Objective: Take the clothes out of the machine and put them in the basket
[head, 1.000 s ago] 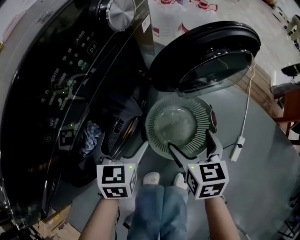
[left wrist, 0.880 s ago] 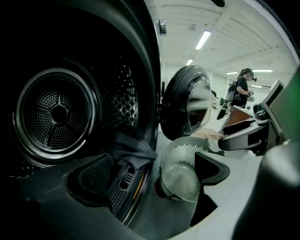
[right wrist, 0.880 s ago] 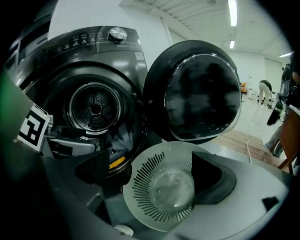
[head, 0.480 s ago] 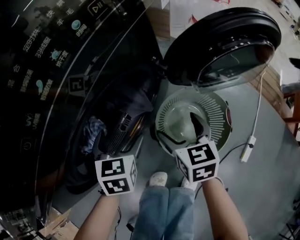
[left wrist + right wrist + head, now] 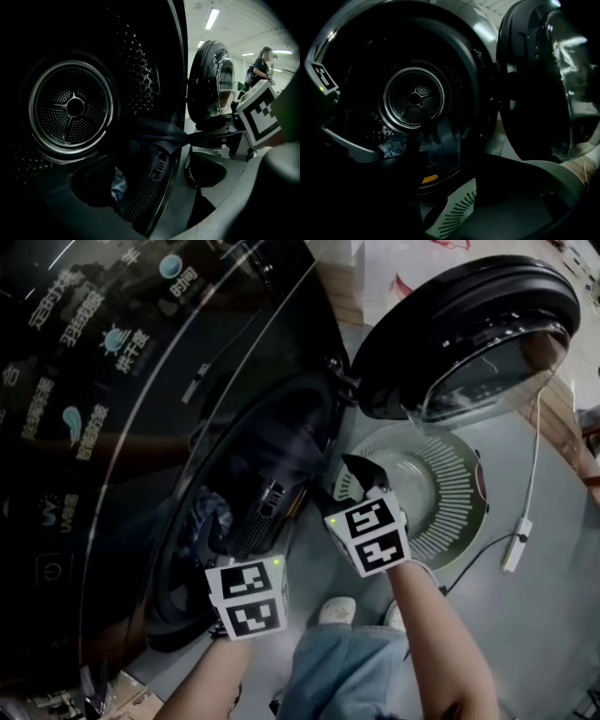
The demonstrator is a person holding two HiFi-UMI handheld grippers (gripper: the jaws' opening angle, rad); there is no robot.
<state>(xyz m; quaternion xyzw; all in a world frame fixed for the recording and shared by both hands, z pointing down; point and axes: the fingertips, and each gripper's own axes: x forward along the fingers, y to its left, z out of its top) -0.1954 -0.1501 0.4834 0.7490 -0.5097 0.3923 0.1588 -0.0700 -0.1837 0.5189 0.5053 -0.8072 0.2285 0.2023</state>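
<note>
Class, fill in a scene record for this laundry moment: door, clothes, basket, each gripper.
Door: open
Dark garment: draped over drum rim
Blue garment: inside drum
Basket: on floor under door, no clothes visible
Left gripper: at drum rim, jaws wide, just been closing slightly, nothing gripped
Right gripper: jaws around dark garment's edge, just been closing, apparently not yet pinching

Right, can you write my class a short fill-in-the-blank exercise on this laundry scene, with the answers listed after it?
1. The washing machine has its door standing ___.
2. The slotted basket stands on the ___.
3. A dark garment hangs over the front rim of the ___.
4. Further inside lies a crumpled cloth, coloured ___.

Missing words: open; floor; drum; blue.
</note>
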